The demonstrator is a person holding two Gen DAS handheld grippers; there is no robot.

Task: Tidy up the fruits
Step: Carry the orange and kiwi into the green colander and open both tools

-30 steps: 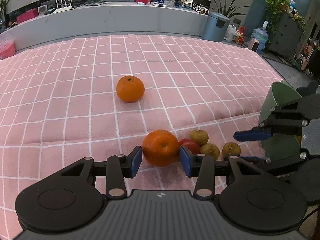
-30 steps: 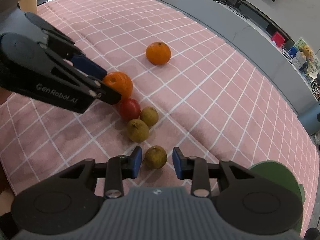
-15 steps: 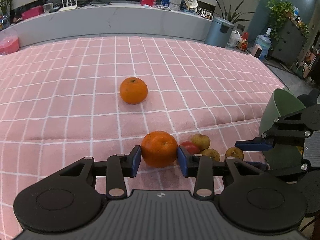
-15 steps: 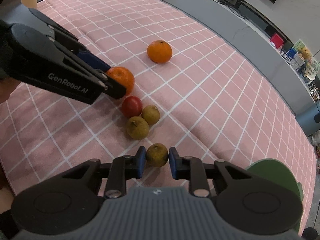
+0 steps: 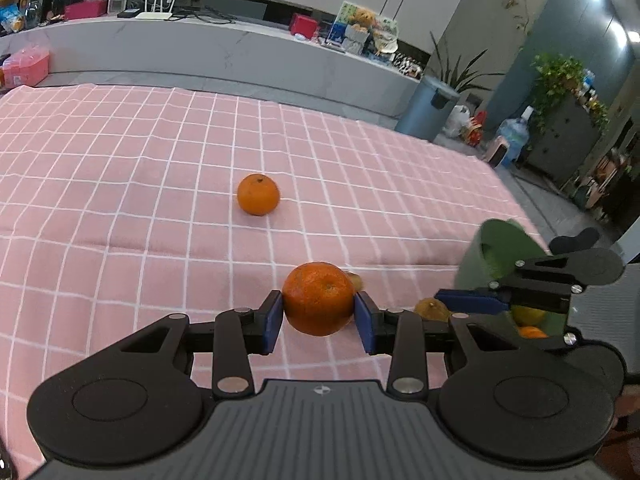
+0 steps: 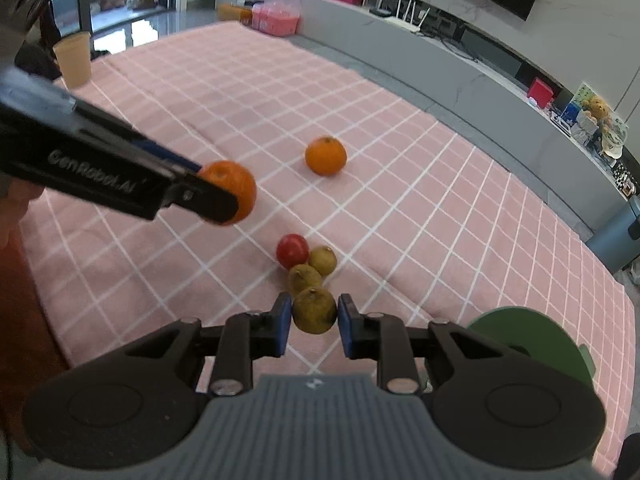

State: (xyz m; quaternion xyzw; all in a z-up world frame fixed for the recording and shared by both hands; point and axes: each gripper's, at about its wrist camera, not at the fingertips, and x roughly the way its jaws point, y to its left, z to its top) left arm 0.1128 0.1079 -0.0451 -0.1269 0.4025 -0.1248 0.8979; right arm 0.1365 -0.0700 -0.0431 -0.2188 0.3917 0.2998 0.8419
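A: Pink checked cloth [image 5: 120, 208] covers the table. The left gripper [image 5: 319, 316] is clamped on an orange [image 5: 319, 298], blue pads pressed to both sides, and the fruit looks clear of the cloth. The right gripper [image 6: 314, 318] is clenched on a brown-green fruit [image 6: 315, 310], possibly a small pear, also held between its pads.

B: Destination?

A: Green bowl [image 5: 494, 256] at the near right edge of the cloth, just beside the right gripper. In the left wrist view something yellow and something orange show inside it, partly hidden by the right gripper's frame, so I judge some fruit is already sorted. I cannot count the contents.

B: Progress, then?

A: Mid-task, by my reading. Two fruits are gripped and not yet delivered. Loose on the cloth: a second orange [image 6: 325, 156], well apart from the rest, and a tight cluster just ahead of the right gripper.

B: Count the cluster.

A: One red fruit [image 6: 292, 250], round and glossy, tomato or small apple, I cannot tell which. Two more brown-green fruits [image 6: 322, 260], touching each other and the red one.

B: Totals outside the bowl?

A: Oranges: two, one held. Brown-green fruits: three, one held. Red: one. Four remain to be picked up after this pair.
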